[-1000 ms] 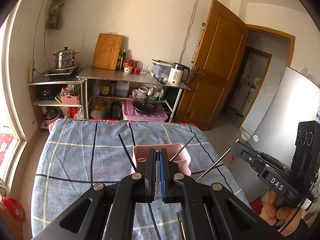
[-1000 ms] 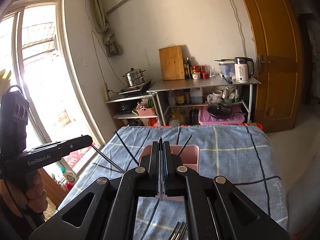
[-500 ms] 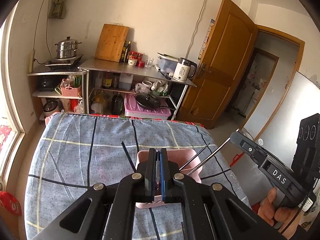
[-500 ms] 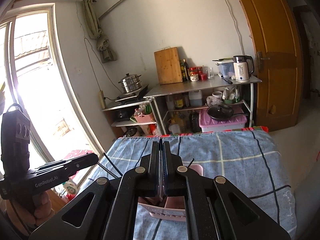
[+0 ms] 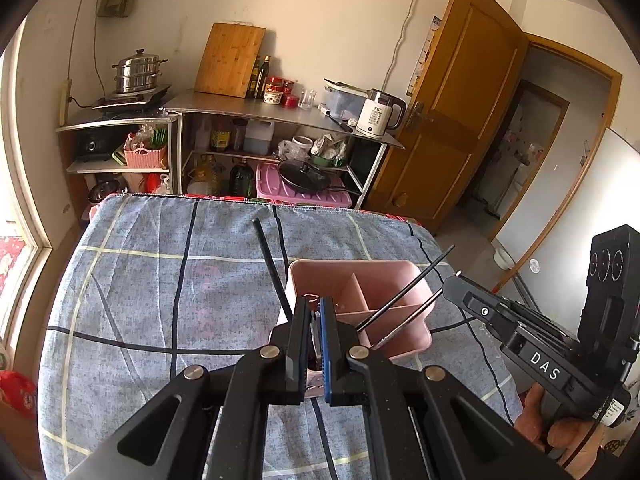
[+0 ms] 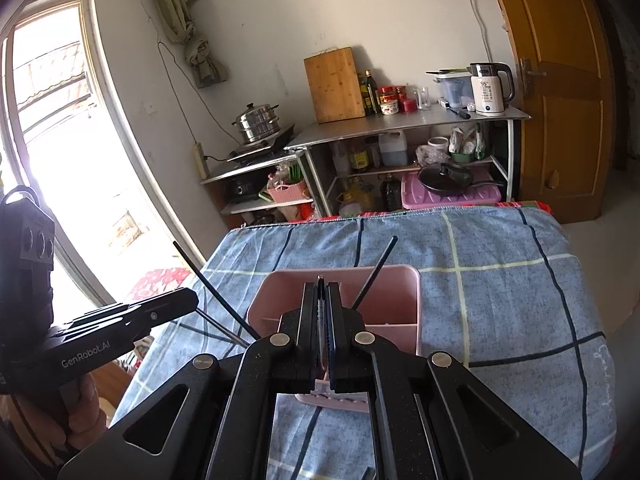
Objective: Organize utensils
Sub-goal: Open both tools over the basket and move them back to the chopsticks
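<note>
Two grippers: both held over one pink utensil caddy (image 5: 362, 292) on the blue checked tablecloth (image 5: 160, 280).
Left gripper (image 5: 316, 320): fingers nearly together, thin flat thing between the pads; can't tell what it is, or whether it is really clamped.
Right gripper (image 6: 322, 312): fingers pressed together on a thin flat edge; can't identify it either.
Caddy: sits at table centre, directly under both sets of fingertips; inner dividers visible, compartment count unclear.
Chopsticks: three dark sticks lean out of the caddy in left view. One black chopstick (image 5: 270, 264) tilts toward 11 o'clock, one dark chopstick (image 5: 404, 288) toward 2 o'clock, one metal chopstick (image 5: 408, 318) just below it, also 2 o'clock.
Obstruction: left gripper body hides the caddy's near-left corner; right gripper body hides its near wall in the right view.
Cross view: right gripper's housing shows at 4 o'clock in left view, fingertip near the metal chopstick's upper end.
Surroundings at 12 o'clock: steel shelf rack (image 5: 280, 110) carrying one cutting board (image 5: 230, 60), one white kettle (image 5: 378, 118), one steamer pot (image 5: 138, 72).
Surroundings at 2 o'clock: one wooden door (image 5: 460, 100), standing open.
Lower shelf: one black pan (image 5: 306, 174) on a pink bin.
</note>
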`<state>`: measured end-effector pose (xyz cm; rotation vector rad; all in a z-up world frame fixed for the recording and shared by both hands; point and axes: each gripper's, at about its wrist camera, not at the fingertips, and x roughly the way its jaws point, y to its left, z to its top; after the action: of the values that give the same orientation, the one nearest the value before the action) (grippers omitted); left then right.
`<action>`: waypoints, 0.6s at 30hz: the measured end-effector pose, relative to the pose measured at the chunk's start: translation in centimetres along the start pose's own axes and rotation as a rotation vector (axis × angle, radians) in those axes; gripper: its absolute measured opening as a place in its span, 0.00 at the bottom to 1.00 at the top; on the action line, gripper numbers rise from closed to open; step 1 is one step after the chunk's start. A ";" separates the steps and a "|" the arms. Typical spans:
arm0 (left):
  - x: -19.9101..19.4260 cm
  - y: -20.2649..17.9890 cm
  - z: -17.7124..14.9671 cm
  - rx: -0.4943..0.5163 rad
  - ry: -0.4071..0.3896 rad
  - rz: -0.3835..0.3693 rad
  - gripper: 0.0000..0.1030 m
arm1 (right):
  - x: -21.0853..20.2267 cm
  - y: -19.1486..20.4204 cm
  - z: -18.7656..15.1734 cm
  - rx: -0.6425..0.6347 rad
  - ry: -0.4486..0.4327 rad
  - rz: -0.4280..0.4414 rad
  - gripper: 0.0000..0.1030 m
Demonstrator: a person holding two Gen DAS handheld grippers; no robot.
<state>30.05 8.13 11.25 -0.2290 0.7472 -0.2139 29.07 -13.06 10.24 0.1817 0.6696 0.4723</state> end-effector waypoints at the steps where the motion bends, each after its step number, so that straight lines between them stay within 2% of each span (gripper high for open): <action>1: -0.1 0.0 0.0 -0.001 -0.002 0.006 0.08 | -0.1 0.0 0.0 -0.003 0.000 0.002 0.04; 5: -1.3 -0.2 -0.5 0.002 -0.028 0.019 0.13 | -1.1 0.1 -0.2 -0.002 -0.016 0.001 0.12; 10: -4.1 -0.8 -1.4 0.032 -0.090 0.042 0.13 | -3.8 -0.1 -1.0 -0.004 -0.051 0.005 0.13; 13: -6.1 -1.3 -3.3 0.045 -0.124 0.037 0.14 | -5.7 -0.2 -2.3 -0.010 -0.067 0.001 0.13; 18: -7.7 -2.0 -7.1 0.044 -0.131 0.015 0.14 | -8.3 -0.7 -5.6 -0.017 -0.072 -0.017 0.13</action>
<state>19.38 7.42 11.74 -0.1933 0.6136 -0.1988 20.07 -17.55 10.28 0.1758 0.5960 0.4529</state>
